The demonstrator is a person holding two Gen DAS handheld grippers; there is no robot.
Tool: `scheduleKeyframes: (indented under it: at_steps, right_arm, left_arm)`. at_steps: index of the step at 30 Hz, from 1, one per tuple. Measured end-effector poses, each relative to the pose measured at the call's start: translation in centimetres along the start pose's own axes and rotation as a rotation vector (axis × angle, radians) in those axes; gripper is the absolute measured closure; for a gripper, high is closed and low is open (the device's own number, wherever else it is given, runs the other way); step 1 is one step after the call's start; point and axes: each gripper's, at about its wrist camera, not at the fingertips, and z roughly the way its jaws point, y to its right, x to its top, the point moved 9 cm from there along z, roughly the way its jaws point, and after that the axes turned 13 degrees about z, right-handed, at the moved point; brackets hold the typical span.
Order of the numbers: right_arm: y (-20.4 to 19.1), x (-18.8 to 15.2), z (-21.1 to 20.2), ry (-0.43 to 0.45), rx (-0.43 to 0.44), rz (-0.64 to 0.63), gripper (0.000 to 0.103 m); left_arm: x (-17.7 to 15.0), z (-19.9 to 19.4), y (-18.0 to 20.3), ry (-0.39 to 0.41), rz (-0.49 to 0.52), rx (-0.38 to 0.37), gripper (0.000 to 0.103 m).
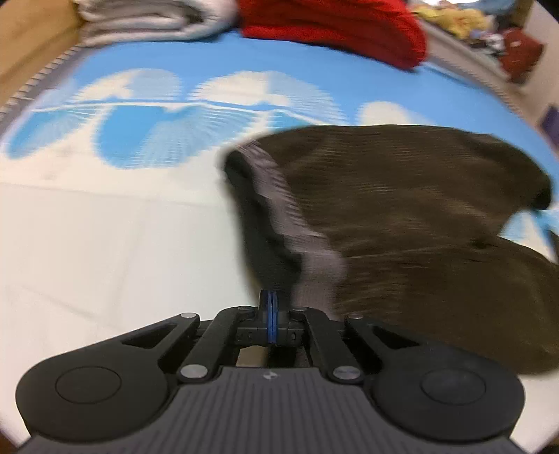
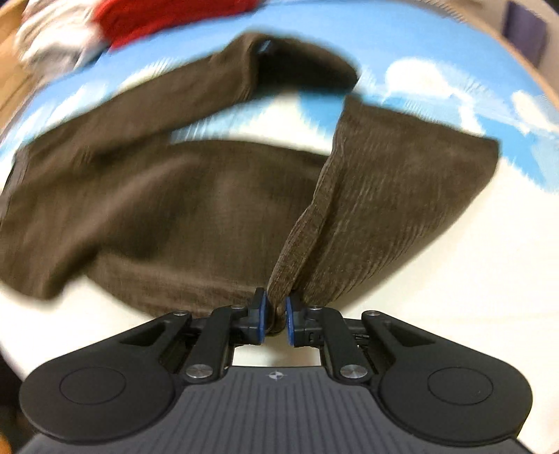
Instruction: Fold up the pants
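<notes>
Brown corduroy pants lie across a bed sheet printed with clouds. In the left wrist view my left gripper has its blue pads pressed together at the waistband, whose grey lining and dark inside rise from the fingertips. In the right wrist view my right gripper is shut on a bunched fold of one pant leg, and that leg lifts off the sheet toward the pads. The rest of the pants spread to the left, blurred.
A red garment and a folded grey-white cloth sit at the far end of the bed. A wooden edge borders the sheet at the left. Mixed clutter lies beyond the right side.
</notes>
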Motion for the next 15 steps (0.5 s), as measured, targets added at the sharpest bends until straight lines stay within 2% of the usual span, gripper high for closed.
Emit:
scheduleKeyframes:
  at_steps: [2,3,4,5,7,9,11,13,14,15]
  right_arm:
    - [0.2,-2.4,0.4,-0.082,0.001,-0.048,0.091]
    - [0.4,-3.2,0.5,-0.112,0.004,-0.058,0.091]
    - [0.5,-3.4,0.4,-0.117,0.006,-0.063,0.089]
    - [0.6,-3.1,0.0,-0.103,0.013,-0.058,0.088]
    - [0.8,-1.1,-1.3,-0.026,0.048,-0.012,0.083]
    - [1.3,1.6,-2.4,0.068,0.051,0.048,0.073]
    - [2.4,4.1,-3.1,0.146,0.049,0.128,0.057]
    - [3.4,6.2,-2.9,0.204,0.011,0.195,0.053]
    - [3.7,6.5,-2.5,0.217,0.001,0.212,0.053]
    - [3.6,7.1,-1.9,0.218,-0.01,0.216,0.053]
  left_arm:
    - [-0.5,0.1,-1.6,-0.036,-0.021,0.072,0.103]
    - [-0.7,0.2,-2.1,-0.046,-0.058,0.061,0.103]
    - [-1.0,0.5,-2.3,-0.066,-0.105,0.02,0.103]
    - [-1.2,0.9,-2.1,-0.091,-0.139,-0.029,0.098]
    - [-1.3,1.6,-1.3,-0.126,-0.167,-0.09,0.08]
    - [-1.2,2.1,-0.3,-0.124,-0.14,-0.104,0.056]
    - [-1.0,2.6,0.7,-0.139,-0.109,-0.123,0.047]
    - [-1.1,3.2,1.3,-0.152,-0.101,-0.13,0.04]
    - [-1.4,3.5,1.8,-0.165,-0.102,-0.138,0.031]
    - [-1.5,4.0,2.2,-0.182,-0.101,-0.145,0.027]
